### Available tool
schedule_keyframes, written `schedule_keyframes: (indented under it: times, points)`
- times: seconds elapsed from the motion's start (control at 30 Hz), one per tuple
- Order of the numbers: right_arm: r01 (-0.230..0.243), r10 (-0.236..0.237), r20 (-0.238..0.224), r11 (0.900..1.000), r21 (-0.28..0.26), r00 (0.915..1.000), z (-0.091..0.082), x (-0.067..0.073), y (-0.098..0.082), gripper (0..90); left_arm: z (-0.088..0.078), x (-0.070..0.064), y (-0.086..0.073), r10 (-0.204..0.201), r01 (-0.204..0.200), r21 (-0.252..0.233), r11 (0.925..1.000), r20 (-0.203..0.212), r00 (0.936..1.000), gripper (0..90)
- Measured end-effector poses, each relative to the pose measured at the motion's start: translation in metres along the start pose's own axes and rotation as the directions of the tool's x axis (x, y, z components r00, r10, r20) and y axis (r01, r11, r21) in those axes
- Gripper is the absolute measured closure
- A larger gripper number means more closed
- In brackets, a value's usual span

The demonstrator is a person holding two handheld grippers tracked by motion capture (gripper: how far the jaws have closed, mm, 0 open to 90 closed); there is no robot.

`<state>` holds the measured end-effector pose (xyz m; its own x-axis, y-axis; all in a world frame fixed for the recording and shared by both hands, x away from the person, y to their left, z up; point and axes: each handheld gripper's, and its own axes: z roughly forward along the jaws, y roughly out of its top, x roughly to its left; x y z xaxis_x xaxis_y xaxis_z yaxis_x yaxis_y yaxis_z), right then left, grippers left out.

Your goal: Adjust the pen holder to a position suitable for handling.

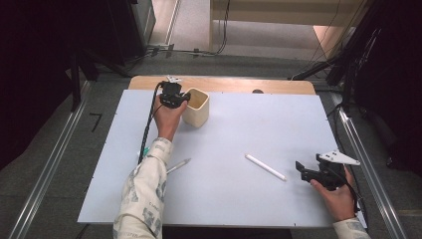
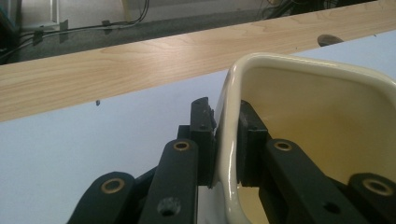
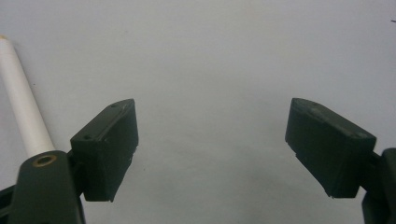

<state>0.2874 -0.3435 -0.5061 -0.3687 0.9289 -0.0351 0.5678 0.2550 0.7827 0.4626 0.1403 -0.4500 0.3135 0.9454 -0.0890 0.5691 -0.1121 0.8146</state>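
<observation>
A cream cup (image 1: 196, 107) with rounded corners and a glossy, smooth wall is seen upright at the far left of the pale matt surface (image 1: 239, 194), close to the bare wooden strip (image 2: 116, 65) at its far edge. Its near-left wall is clamped by the left tongs (image 2: 227, 140) — one black pad is pressed on the outside of the rim, the other on the inside, so the jaws are closed tight on the thin wall. The blocky black pads and brass-coloured rivets are shown close up in the left gripper view.

The right tongs (image 3: 212, 149) are held wide apart above the bare surface at the near right, with nothing between the wedge-shaped pads. A slim white cylindrical stick (image 1: 265, 167) is laid flat and slanted just left of them, untouched. A thin pen-like item (image 1: 178, 166) is seen beside the patterned sleeve (image 1: 144, 194) — its details are too small to be told.
</observation>
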Motion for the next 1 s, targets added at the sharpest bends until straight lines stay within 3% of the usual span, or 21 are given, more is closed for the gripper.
schedule_keyframes:
  times: [0.53, 1.0]
  points:
    - [0.002, -0.002, 0.002, 1.0, 0.002, 1.0, 0.0, 0.0, 0.0, 15.7, -0.003, -0.004, -0.001, 0.011, -0.011, 0.009, 0.9999, 0.019, 0.9998, 82.9]
    - [0.0, 0.0, 0.007, 1.0, 0.004, 1.0, 0.0, 0.0, 0.0, 15.7, -0.013, -0.024, -0.012, 0.023, -0.024, 0.015, 0.9996, 0.065, 0.9976, 82.5]
